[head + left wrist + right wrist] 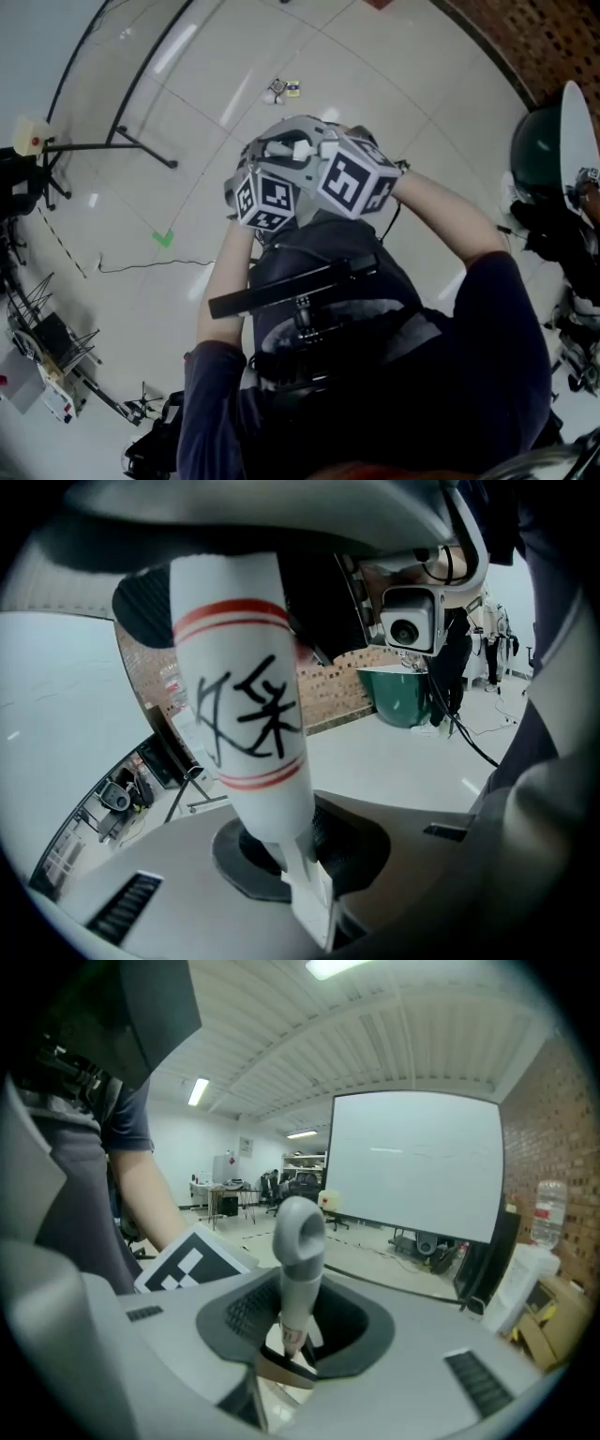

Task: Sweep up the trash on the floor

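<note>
Probably a lab: projection screen (417,1162), desks (211,1194).

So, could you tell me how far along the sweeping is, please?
Done: only the pick-up. In hand: the left gripper clamps a white red-striped handle, the right gripper a grey loop-ended handle. Left: the trash lies unswept on the floor ahead.

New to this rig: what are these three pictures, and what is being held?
No robot here: a person carries two hand-held tools, each ending in a two-finger claw. The head view comes from a camera on the person's head, looking down at both tools and the pale floor, where a few scraps of trash lie ahead. The other two views come from cameras riding on the tools. The left claw is shut on a white pole with red bands; the right claw is shut on a grey handle with a looped end.
</note>
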The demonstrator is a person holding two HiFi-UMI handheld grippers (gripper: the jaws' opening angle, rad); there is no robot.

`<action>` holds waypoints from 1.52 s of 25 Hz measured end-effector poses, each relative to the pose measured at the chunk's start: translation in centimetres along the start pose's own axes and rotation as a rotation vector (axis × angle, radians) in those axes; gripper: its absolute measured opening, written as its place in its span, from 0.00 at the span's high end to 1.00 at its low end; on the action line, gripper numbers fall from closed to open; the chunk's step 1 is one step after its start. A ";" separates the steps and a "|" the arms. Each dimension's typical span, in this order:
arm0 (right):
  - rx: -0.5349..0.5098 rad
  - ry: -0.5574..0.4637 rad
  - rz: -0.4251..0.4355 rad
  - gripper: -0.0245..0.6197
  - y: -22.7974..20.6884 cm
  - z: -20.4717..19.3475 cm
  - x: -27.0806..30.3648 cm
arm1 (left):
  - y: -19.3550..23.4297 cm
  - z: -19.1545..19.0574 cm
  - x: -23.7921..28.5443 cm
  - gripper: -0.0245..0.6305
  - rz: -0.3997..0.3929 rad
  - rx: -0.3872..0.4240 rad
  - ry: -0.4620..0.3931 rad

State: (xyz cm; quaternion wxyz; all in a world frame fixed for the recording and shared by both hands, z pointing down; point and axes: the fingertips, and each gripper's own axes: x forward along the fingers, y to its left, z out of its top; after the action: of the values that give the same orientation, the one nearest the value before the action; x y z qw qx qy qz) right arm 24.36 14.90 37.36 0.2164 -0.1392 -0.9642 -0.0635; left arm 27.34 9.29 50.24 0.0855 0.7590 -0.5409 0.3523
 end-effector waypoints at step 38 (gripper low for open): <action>0.428 0.233 -0.265 0.77 -11.9 -11.0 14.0 | 2.6 -10.4 11.4 0.93 -0.584 0.113 -0.085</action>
State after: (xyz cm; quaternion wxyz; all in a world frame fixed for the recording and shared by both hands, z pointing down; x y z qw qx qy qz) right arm 13.14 4.91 52.57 0.3402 0.0454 -0.9341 0.0984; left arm 22.33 4.87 64.35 0.1180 0.9001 -0.2826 0.3100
